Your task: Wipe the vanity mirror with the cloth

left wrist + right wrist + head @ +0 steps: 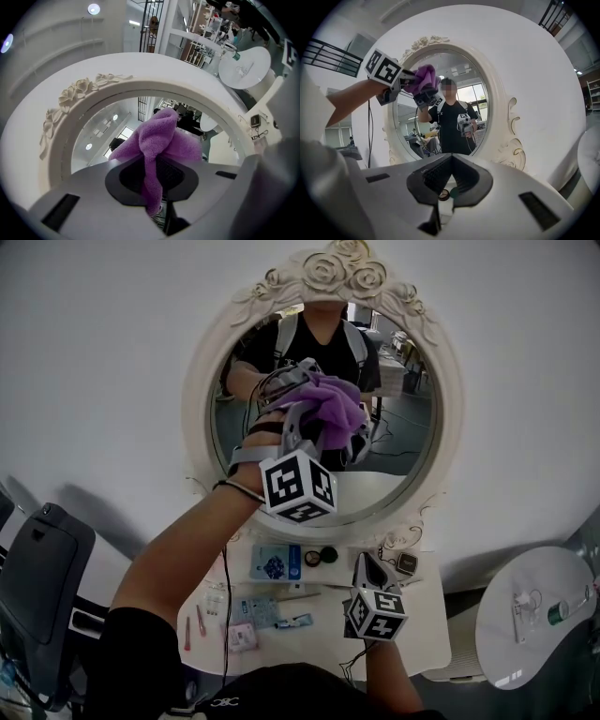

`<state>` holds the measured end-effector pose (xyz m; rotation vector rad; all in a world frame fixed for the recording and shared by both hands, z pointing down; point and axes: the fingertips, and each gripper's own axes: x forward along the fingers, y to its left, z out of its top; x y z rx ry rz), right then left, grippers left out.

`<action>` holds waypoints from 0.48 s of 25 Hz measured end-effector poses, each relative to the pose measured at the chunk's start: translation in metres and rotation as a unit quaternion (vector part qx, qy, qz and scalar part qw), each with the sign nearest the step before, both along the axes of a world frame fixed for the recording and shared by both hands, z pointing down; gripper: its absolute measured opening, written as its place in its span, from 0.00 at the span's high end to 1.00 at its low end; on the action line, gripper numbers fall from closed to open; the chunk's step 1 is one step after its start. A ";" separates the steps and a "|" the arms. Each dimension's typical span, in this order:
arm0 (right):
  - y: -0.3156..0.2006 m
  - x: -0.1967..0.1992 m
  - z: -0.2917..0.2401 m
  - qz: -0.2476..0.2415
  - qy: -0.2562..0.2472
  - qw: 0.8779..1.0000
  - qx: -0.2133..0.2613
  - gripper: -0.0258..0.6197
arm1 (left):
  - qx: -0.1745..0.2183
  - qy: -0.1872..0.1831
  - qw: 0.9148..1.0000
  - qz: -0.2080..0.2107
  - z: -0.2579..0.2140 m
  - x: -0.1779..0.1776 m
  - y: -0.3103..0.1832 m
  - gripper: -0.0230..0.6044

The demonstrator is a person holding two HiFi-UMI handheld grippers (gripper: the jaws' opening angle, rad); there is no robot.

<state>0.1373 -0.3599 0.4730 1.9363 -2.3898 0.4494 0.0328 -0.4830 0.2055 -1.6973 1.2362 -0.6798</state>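
Purple fleecy cloth (161,136), pinched by one narrow fold in your left gripper (157,176), sits at the upper glass of the round white rose-framed vanity mirror (403,427); your right gripper (451,180) hangs closed and empty; hard rubbing may tug that fold loose.

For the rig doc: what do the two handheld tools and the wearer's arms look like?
Left tool and right tool: pale grey plastic bodies with dark ribbed jaw pads, each carrying a white cube printed with black square markers. A thin black cable hangs beside the left arm. The person wears a black short-sleeved top; the forearms are bare.
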 end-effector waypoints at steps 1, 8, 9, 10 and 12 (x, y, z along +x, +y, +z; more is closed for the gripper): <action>0.000 -0.001 0.001 -0.001 0.002 1.000 -0.001 0.96 | 0.001 -0.012 1.000 -0.003 0.014 0.001 0.000 0.88; 0.000 -0.004 -0.004 0.001 0.011 1.000 0.006 0.96 | -0.043 -0.071 0.997 -0.005 0.111 0.001 -0.003 0.88; 0.001 -0.004 -0.004 0.002 0.012 1.000 0.006 0.96 | -0.049 -0.080 0.996 -0.006 0.126 0.000 -0.003 0.88; 0.002 -0.004 -0.005 0.002 0.012 1.000 0.006 0.96 | -0.052 -0.092 0.994 -0.009 0.142 -0.001 -0.003 0.88; 0.004 -0.004 -0.005 0.003 0.013 1.000 0.006 0.96 | -0.060 -0.120 0.991 -0.016 0.171 -0.003 -0.003 0.88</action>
